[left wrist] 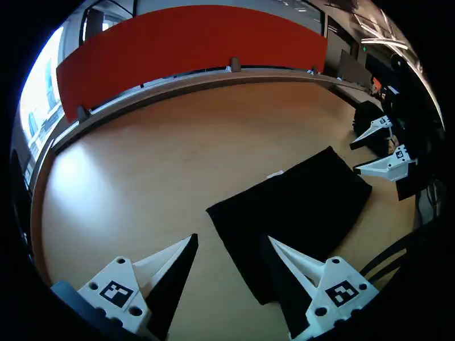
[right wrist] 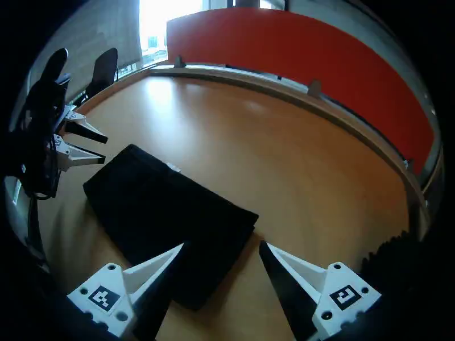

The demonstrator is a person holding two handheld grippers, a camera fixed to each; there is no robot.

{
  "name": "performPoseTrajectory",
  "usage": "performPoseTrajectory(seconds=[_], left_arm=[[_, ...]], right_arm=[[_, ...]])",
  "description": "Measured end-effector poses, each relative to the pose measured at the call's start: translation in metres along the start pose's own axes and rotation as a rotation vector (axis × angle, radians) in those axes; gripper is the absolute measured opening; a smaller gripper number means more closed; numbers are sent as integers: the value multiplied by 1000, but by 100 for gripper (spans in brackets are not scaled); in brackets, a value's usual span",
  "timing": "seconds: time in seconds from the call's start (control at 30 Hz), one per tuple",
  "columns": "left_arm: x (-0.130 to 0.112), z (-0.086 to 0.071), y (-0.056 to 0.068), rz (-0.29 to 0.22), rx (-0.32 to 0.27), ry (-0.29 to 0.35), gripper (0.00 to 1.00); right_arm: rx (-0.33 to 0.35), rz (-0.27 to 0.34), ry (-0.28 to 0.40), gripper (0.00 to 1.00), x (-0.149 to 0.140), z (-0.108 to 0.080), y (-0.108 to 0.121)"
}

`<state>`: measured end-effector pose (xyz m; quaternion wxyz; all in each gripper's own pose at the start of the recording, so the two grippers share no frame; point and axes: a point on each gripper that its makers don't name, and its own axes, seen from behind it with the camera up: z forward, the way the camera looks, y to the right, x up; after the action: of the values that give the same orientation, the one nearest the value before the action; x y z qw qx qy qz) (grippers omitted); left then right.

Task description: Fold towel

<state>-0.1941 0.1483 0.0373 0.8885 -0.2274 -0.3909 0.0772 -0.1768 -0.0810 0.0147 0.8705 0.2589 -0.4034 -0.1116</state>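
A black towel (left wrist: 301,204) lies folded into a flat rectangle on the wooden table (left wrist: 142,182), with a small white tag (left wrist: 275,174) at one edge. My left gripper (left wrist: 230,238) is open and hovers at the towel's near corner, nothing between its fingers. The right gripper (left wrist: 354,157) stands open at the towel's far end. In the right gripper view the towel (right wrist: 165,216) stretches away from my open right gripper (right wrist: 222,244), whose left finger overlaps the towel's near end. The left gripper (right wrist: 106,151) is open beyond the far edge, held by a dark-sleeved arm.
A red divider panel (left wrist: 187,45) runs along the table's far edge (right wrist: 318,96). Dark office chairs (right wrist: 105,68) stand past the table end near a bright window. Bare tabletop (right wrist: 296,170) spreads widely beside the towel.
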Motion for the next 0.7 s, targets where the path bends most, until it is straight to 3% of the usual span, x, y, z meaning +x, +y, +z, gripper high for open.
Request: performPoseTrajectory(seconds=[0.4, 0.7], left_arm=[[-5, -10, 2, -42, -13, 8, 80], [-10, -18, 1, -27, -2, 6, 80]], right_arm=[[0, 15, -1, 93, -8, -8, -3], [1, 24, -2, 93, -15, -14, -6]])
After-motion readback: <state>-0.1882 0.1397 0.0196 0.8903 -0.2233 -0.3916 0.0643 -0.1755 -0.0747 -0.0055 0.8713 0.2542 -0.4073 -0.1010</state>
